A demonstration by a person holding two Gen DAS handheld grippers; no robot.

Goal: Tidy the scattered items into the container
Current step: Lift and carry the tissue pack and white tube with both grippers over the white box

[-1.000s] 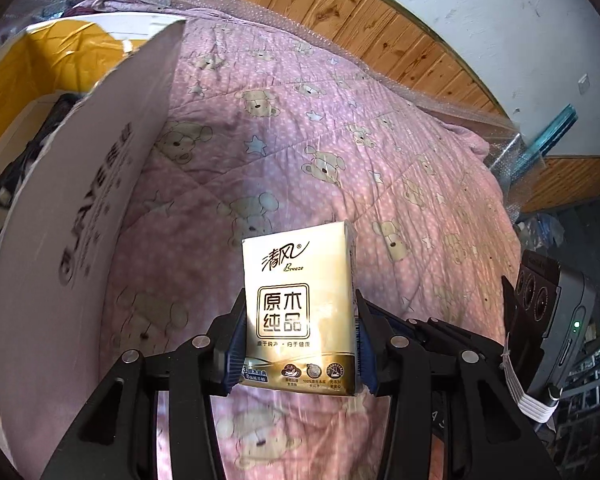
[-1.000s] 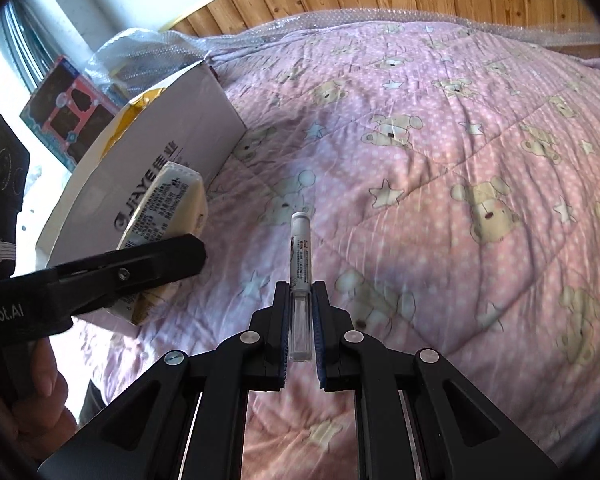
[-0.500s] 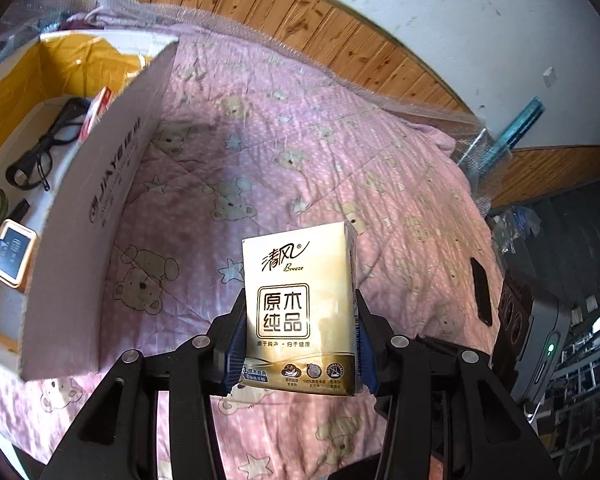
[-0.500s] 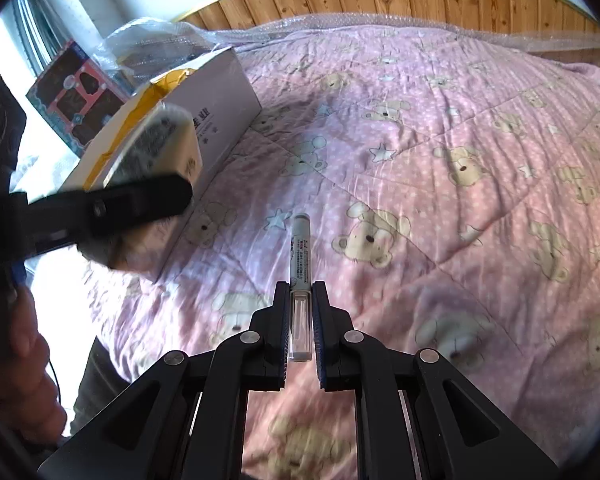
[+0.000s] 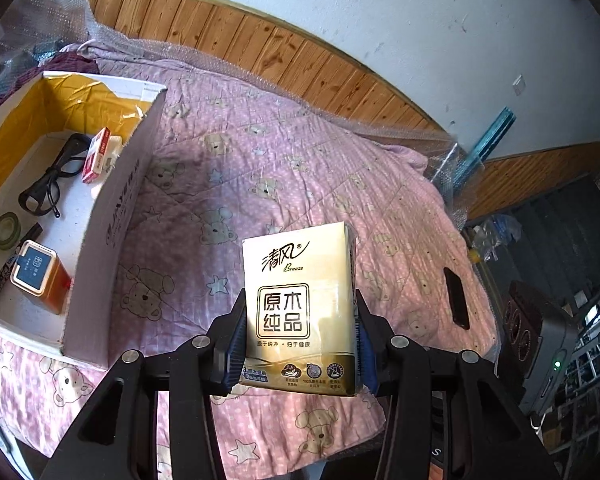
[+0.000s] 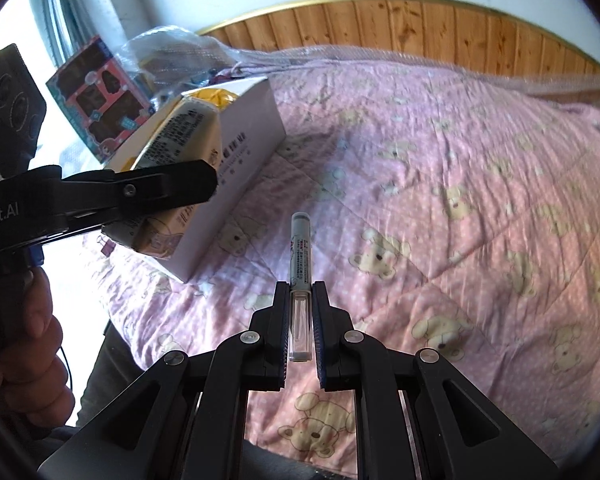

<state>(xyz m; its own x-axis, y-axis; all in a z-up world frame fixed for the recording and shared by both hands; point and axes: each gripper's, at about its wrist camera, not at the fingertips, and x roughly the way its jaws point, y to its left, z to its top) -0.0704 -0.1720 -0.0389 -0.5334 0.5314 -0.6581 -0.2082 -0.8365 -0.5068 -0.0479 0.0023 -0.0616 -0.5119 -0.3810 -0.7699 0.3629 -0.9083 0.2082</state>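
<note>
My left gripper [image 5: 300, 340] is shut on a gold tissue pack [image 5: 300, 308], held upright in the air over the pink bear quilt [image 5: 300, 184]. The open cardboard box [image 5: 112, 216] lies to its left; inside are black glasses [image 5: 52, 184], a red-and-white small box [image 5: 98, 154], a green tape roll [image 5: 6, 230] and an orange tin [image 5: 40, 276]. In the right wrist view my right gripper [image 6: 301, 320] is shut on a white marker pen [image 6: 300, 264] that points forward above the quilt. The tissue pack [image 6: 172, 152] in the left gripper shows at the left, in front of the box [image 6: 244, 132].
A black phone [image 5: 456, 298] lies on the quilt near its right edge. A wooden headboard [image 5: 260, 56] runs along the far side. A toy package [image 6: 100, 96] and a plastic bag [image 6: 172, 52] sit behind the box. A hand [image 6: 24, 344] holds the left gripper's handle.
Both grippers have risen and drawn back from the quilt, still holding their items. More of the box's inside shows now in the left wrist view.
</note>
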